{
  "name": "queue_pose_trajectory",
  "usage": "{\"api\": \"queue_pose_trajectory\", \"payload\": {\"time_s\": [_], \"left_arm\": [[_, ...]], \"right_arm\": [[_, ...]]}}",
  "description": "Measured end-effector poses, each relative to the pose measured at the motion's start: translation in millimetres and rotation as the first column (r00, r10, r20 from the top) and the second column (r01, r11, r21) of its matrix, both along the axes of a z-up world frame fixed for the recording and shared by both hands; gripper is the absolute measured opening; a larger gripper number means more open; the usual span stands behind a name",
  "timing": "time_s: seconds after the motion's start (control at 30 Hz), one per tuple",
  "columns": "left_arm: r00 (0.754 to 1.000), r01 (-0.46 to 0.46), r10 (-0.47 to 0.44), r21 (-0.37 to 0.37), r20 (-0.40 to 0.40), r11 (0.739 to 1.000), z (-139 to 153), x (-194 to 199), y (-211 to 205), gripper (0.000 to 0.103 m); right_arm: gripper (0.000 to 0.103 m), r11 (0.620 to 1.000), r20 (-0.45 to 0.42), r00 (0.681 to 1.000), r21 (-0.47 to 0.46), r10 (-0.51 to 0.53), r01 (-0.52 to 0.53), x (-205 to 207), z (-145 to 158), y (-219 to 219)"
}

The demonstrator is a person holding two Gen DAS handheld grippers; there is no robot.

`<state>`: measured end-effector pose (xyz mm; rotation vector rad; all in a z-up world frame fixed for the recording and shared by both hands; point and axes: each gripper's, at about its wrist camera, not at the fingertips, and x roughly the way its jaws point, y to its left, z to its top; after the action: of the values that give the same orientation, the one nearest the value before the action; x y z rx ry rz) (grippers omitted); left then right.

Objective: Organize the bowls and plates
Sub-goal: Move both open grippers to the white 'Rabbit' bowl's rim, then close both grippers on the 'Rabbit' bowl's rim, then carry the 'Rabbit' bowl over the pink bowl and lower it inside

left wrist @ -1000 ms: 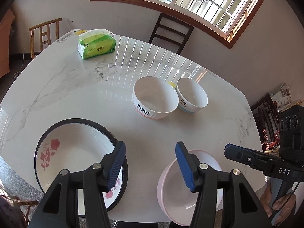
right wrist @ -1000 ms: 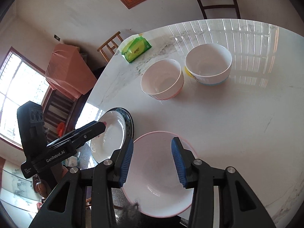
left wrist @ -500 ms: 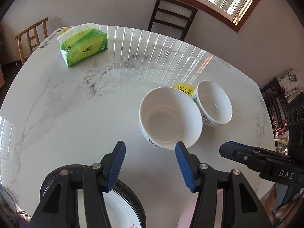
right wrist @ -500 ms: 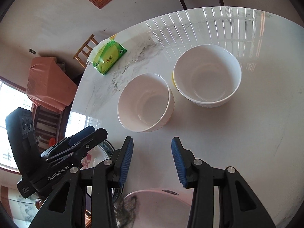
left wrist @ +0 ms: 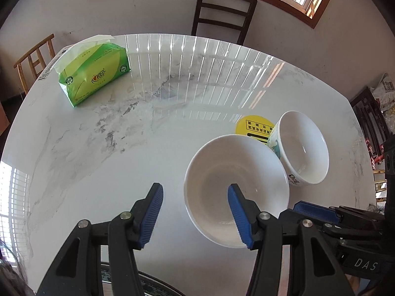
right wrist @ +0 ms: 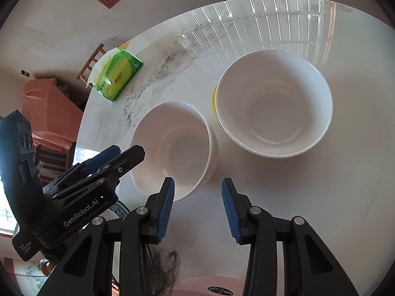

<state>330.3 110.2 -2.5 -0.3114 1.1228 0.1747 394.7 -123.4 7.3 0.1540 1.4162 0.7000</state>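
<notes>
Both grippers are closing in on the two white bowls near the yellow sticker [left wrist: 255,128], the reach before a pickup. The left gripper [left wrist: 195,215], jaws wide and empty, straddles the near rim of the larger bowl [left wrist: 235,187]; the right gripper [right wrist: 197,208], narrower and empty, hangs beside the smaller bowl [right wrist: 274,103]. Next, each must seat a rim between its pads.

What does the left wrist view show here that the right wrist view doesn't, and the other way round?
Only the left wrist view: the yellow sticker's printed face, lettering on the far bowl's side, and a dark chair behind the table.

Only the right wrist view: a pink dish rim at the bottom edge and an orange-covered object beside the table.

Both: the two white bowls, near bowl included, the green tissue pack, and both grippers, left and right, jaws open and empty.
</notes>
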Motion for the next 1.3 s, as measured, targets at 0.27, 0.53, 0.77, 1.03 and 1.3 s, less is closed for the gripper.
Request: {"api": "queue_pose_trajectory", "payload": {"time_s": [0.27, 0.53, 0.77, 1.03, 1.3], "left_arm": [[1.0, 0.018, -0.017, 0.058, -0.017, 0.998, -15, 9, -7, 0.056], [0.996, -0.044, 0.047, 0.043, -0.073, 0.998, -36, 10, 3, 0.008], [0.997, -0.061, 0.064, 0.085, -0.04, 0.994, -18, -5, -9, 0.009], [0.996, -0.086, 0.084, 0.089, 0.027, 0.992, 18, -35, -26, 0.011], [0.993, -0.092, 0.087, 0.059, 0.084, 0.994, 49, -76, -49, 0.012]], "right_arm": [[0.036, 1.0, -0.028, 1.0, -0.017, -0.005, 0.004, 4, -14, 9], [0.022, 0.998, -0.007, 0.999, -0.036, 0.046, -0.046, 3, -20, 18], [0.019, 0.998, 0.005, 0.998, -0.01, 0.066, -0.066, -2, -17, 13], [0.017, 0.996, 0.05, 0.996, 0.05, 0.078, -0.08, -19, 11, -4], [0.017, 0.988, 0.085, 0.991, 0.103, 0.103, -0.111, -47, 40, -34]]}}
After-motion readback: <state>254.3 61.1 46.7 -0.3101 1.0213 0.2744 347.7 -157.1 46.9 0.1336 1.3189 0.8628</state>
